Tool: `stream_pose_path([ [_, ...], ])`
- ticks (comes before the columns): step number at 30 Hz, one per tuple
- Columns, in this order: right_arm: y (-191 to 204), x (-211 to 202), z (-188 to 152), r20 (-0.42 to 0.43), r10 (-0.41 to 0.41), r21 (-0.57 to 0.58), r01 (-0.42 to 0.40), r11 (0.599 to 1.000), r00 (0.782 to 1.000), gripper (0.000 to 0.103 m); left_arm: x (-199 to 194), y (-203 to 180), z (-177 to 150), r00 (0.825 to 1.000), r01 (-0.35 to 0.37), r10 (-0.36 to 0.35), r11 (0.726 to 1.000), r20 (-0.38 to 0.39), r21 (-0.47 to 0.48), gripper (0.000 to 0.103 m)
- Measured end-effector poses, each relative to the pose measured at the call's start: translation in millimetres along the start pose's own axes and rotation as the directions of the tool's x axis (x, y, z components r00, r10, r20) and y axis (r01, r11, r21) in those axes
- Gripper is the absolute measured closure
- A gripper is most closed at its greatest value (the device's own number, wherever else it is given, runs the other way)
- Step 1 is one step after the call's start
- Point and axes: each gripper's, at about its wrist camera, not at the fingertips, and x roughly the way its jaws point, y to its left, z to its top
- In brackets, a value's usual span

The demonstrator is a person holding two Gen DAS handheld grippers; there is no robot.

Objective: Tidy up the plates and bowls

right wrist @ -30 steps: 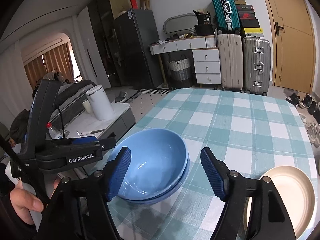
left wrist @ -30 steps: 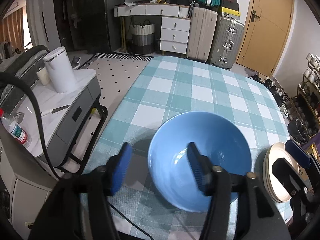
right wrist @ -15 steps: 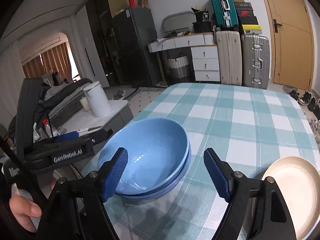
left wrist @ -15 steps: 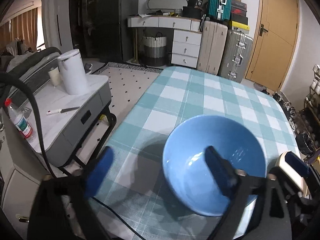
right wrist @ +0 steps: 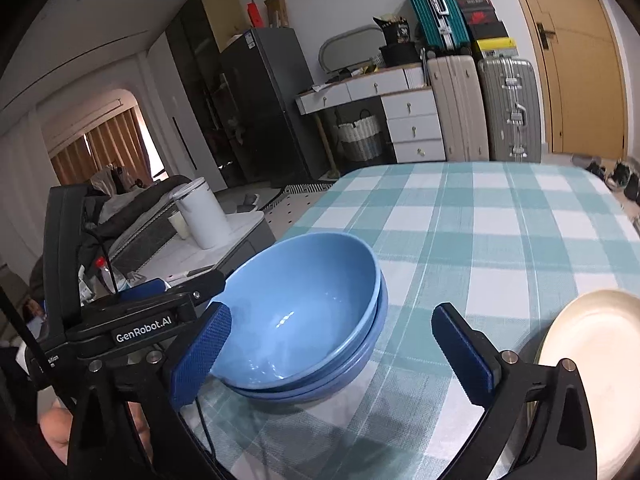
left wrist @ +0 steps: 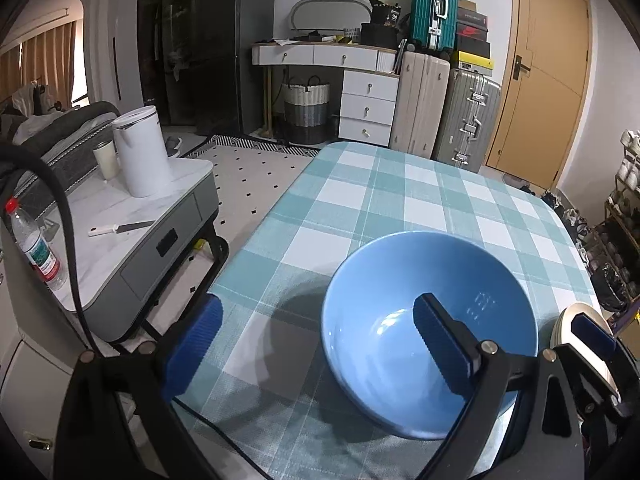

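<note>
Cream plate (right wrist: 596, 364) cut off behind spread right hand-held gripper (right wrist: 332, 354); left hand-held gripper (left wrist: 316, 346) spread too.

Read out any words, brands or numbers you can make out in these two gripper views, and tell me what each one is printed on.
"GenRobot.AI": white lettering on the black body of the left gripper, right wrist view.
Small white print lower on that same body: cut off, only fragments show.
Label on the water bottle: too small to read.
Print on the black bag on the desk: too blurred to read.
Shoe boxes beside the teal suitcase: markings unreadable.
Blue bowls: no text.
</note>
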Motion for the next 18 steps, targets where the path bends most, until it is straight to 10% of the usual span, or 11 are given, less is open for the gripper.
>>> stream_pose_path([
  [18,-43.1,37.7,18.1,-0.131,-0.04,0.241,0.071,0.968,0.991,0.001,37.6,6.8,6.4,0.99,0.0,-0.001,1.0,-0.139,-0.006,0.005],
])
